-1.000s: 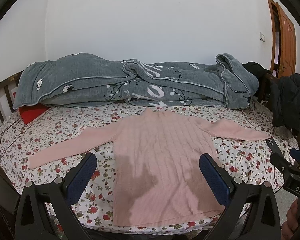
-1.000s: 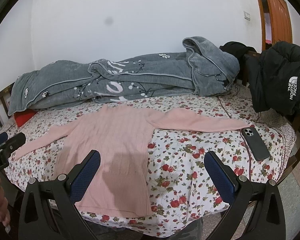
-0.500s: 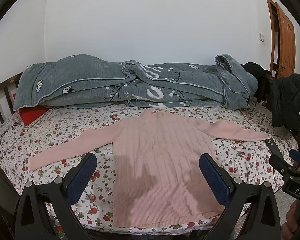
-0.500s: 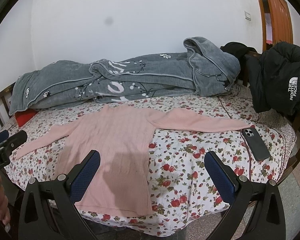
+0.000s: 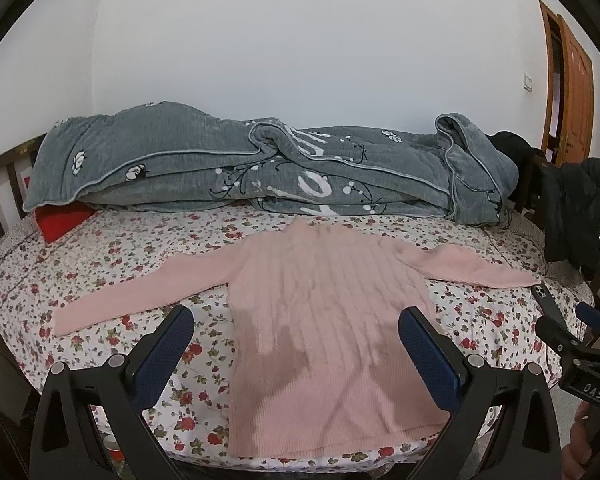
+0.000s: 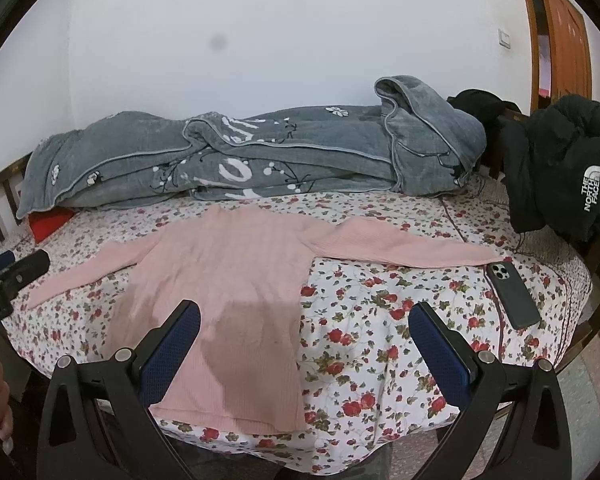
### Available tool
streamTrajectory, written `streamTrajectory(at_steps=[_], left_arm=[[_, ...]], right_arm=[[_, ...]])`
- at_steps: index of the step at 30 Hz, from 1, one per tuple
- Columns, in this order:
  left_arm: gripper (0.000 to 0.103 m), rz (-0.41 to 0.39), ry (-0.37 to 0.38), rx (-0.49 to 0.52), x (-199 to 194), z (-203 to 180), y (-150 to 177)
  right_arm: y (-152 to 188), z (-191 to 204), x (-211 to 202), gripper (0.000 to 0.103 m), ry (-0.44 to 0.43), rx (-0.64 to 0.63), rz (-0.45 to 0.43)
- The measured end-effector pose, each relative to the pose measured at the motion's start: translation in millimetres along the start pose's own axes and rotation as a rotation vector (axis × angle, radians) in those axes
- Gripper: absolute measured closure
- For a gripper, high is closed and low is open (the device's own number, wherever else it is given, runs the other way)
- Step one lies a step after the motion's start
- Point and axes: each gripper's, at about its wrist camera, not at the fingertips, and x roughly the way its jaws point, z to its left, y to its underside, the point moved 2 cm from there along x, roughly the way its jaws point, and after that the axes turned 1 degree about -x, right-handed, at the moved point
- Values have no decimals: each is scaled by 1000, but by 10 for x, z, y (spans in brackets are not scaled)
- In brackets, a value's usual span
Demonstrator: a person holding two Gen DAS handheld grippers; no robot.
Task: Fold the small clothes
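Note:
A small pink ribbed sweater (image 5: 320,304) lies flat on the floral bedsheet (image 5: 140,256), both sleeves spread out to the sides, hem at the near edge. It also shows in the right wrist view (image 6: 228,280). My left gripper (image 5: 296,340) is open and empty, held above the sweater's lower part. My right gripper (image 6: 304,340) is open and empty, above the sweater's right hem edge and the sheet. The right gripper also shows at the right edge of the left wrist view (image 5: 580,344).
A folded grey blanket (image 5: 260,172) lies along the far side of the bed. A dark phone (image 6: 512,294) lies on the sheet past the right sleeve's end. A black jacket (image 6: 560,168) hangs at the right. A red pillow (image 5: 60,220) is at the far left.
Both views have tilted slightly downward or drawn back a little; the sweater sits a bit higher in frame. The sweater has not moved and both grippers stay open.

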Motion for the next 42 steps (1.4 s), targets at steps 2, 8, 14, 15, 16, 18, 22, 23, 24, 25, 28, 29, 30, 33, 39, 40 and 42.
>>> streamTrajectory(at_steps=[2,8,14,15,16,18,22,23,24,25,28,29,30,33,39,40,42], left_arm=[[0,0,8,-2,54,51,-4],[0,-14,-9,-8,260,302,40],[0,31,-63,-63,660,816,256],[0,48,-67,-85,762,955,310],[0,67,-66,-109,858,1089,354],[0,100,-73,-160,1018,1337,432],[7,161,-103,-243,1324,1884,586],[8,171,-125,-253,1387,2012,616],[8,179,-161,-273,1454,2185,650],[8,183,-184,-296,1513,2350,683],[14,185,-228,-370,1612,2761,766],[15,187,-242,-406,1643,2937,798],[15,190,-246,-434,1660,3072,829],[21,172,-228,-551,1700,3462,923],[30,114,-201,-708,1728,3951,1004],[33,104,-197,-728,1742,4001,999],[45,110,-229,-744,1769,4058,993]], right_arm=[[-1,25,44,1,15,-10,2],[-23,145,247,1,43,-36,-3],[-14,177,514,1,37,-7,-53],[-15,181,541,1,69,-15,-65],[-8,189,579,1,94,-25,-72],[22,204,709,1,93,-55,-56],[129,218,1029,1,45,-82,16],[162,229,1116,1,45,-79,33],[193,236,1160,1,49,-72,43],[221,250,1213,1,46,-66,51],[280,316,1394,1,12,-62,76],[289,349,1455,1,9,-65,82],[295,385,1518,1,17,-71,87],[294,457,1662,1,39,-76,94],[251,612,1876,1,-29,-67,128],[242,630,1899,1,-44,-64,133],[228,666,1942,1,-79,-56,143]])
